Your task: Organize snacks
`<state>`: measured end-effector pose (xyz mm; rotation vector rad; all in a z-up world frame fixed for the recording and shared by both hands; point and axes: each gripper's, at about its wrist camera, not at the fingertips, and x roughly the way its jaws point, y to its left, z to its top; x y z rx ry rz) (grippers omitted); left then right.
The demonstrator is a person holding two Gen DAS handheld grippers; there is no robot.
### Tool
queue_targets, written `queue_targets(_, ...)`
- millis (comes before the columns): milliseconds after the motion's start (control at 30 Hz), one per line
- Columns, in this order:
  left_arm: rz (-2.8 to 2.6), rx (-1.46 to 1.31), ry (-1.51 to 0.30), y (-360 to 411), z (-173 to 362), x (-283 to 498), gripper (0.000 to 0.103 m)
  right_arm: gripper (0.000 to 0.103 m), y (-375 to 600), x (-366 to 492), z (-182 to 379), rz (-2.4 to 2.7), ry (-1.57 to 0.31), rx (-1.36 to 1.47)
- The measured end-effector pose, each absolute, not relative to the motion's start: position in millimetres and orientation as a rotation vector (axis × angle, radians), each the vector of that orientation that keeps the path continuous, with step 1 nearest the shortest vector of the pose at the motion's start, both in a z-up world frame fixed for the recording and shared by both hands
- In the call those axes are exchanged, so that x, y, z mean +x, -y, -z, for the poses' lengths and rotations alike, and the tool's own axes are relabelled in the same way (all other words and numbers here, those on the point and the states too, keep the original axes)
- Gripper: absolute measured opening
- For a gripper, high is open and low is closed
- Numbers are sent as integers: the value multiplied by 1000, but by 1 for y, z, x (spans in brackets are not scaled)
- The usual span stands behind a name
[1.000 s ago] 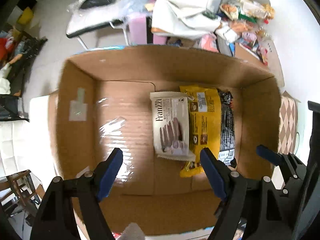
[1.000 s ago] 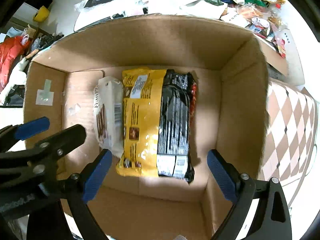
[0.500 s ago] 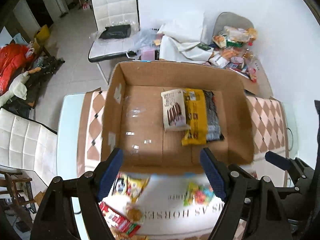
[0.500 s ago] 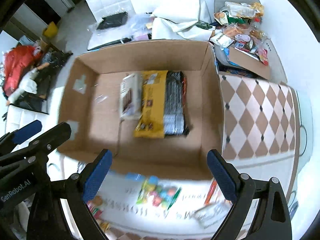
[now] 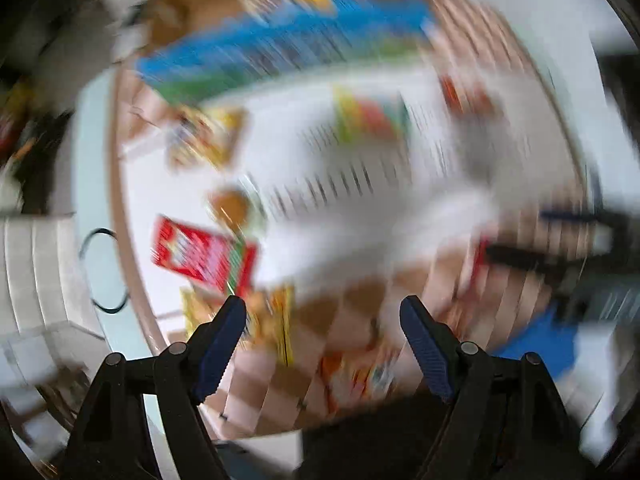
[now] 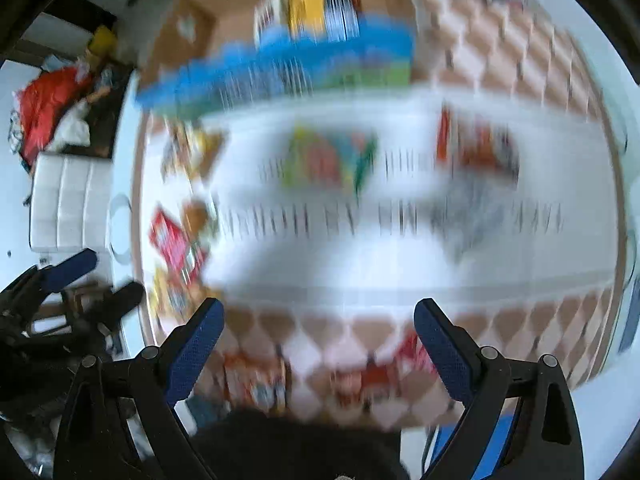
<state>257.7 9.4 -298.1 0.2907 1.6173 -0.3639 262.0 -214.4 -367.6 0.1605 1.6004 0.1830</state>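
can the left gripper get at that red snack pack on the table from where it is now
Probably yes. The left gripper is open and empty, and the red snack pack lies uncovered on the table just ahead and left of it, though the blur hides finer detail.

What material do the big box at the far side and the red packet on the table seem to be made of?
The big box looks like plain brown cardboard, matt: its inner walls are dull tan, though its outer face carries blue and green print. The red packet seems to be glossy plastic wrap, judging by its bright colour; the blur leaves this uncertain.
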Motion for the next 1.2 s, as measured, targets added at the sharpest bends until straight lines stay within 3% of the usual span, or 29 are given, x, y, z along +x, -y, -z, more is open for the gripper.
queue_targets(167,574,602,-1636,6,342,199,78,98,236,213,419,-133,-1726,150)
queue_targets(467,804,930,-1634,38,397,137,78,98,260,154,475,-37,-1838,257)
queue_targets(667,813,1150,-1550,58,433,112,78,98,287,133,488,79,-1833,476)
queue_targets(733,793,1188,-1525,61,442,109,71,98,297,128,494,116,-1834,606)
queue_targets(867,670,1039,-1599,60,441,131,57,98,314,117,516,203,-1838,865)
queue_targets(1200,308,224,-1901,-6,445,212,55,90,314,108,556,402,-1885,1101)
